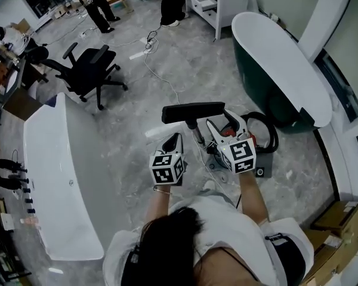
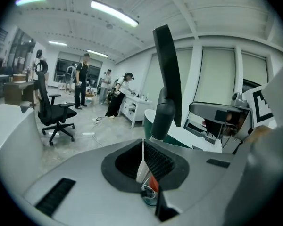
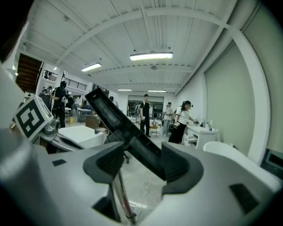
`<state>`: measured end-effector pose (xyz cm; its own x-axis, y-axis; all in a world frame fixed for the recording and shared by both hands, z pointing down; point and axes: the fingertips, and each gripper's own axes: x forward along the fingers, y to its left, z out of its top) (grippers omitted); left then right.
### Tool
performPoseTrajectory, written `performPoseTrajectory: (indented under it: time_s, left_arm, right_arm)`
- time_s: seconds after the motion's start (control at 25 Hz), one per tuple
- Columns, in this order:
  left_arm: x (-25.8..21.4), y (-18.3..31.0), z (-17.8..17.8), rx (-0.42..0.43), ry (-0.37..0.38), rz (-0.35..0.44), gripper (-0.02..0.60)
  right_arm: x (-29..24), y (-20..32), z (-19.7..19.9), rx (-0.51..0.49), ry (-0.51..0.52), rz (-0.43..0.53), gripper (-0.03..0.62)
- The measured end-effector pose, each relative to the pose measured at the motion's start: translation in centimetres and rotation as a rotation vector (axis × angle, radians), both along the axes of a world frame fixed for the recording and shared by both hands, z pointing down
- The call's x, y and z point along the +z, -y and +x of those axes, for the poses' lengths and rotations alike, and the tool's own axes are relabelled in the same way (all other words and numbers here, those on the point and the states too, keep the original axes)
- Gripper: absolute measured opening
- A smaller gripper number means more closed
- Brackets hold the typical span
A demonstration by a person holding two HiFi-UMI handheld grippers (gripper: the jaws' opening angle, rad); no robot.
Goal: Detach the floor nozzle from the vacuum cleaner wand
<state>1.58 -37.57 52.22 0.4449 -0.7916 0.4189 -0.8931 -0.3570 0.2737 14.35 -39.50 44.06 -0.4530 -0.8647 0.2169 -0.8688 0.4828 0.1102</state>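
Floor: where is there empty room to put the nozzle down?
Bare floor lies between the white bathtub and the left gripper, and between the vacuum hose and the cardboard boxes. It is crowded near the office chair, where cables run.

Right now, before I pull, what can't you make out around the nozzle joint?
- Joint between floor nozzle and wand: too small in the head view. In the right gripper view, the gripper's own body covers it.
- Right gripper: jaws apart around the nozzle, but whether a pad touches it is unclear.
- Left gripper: shut. The white and red bits under its jaws are cut off by its body and can't be identified.
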Motion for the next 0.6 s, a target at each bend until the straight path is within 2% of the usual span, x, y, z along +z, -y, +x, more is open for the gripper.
performPoseTrajectory:
  time_s: [0.24,0.48,0.6]
  left_arm:
    - [-0.4,1.0,-0.5,-0.011,0.021,0.018,0.006]
    - [0.2,0.6,-0.5,-0.02,0.025,0.002,0.006]
    - [0.4,0.8,-0.5,-0.026,0.034,-0.002,0.006]
  right_arm:
    - [0.3,1.5,-1.2,-0.072,-0.175,0.062,0.247]
    - [-0.2,1.8,-1.9,-0.152,-0.329,0.159,0.262]
    - [0.1,1.8,-2.1,-0.199,-0.396,0.178,0.279]
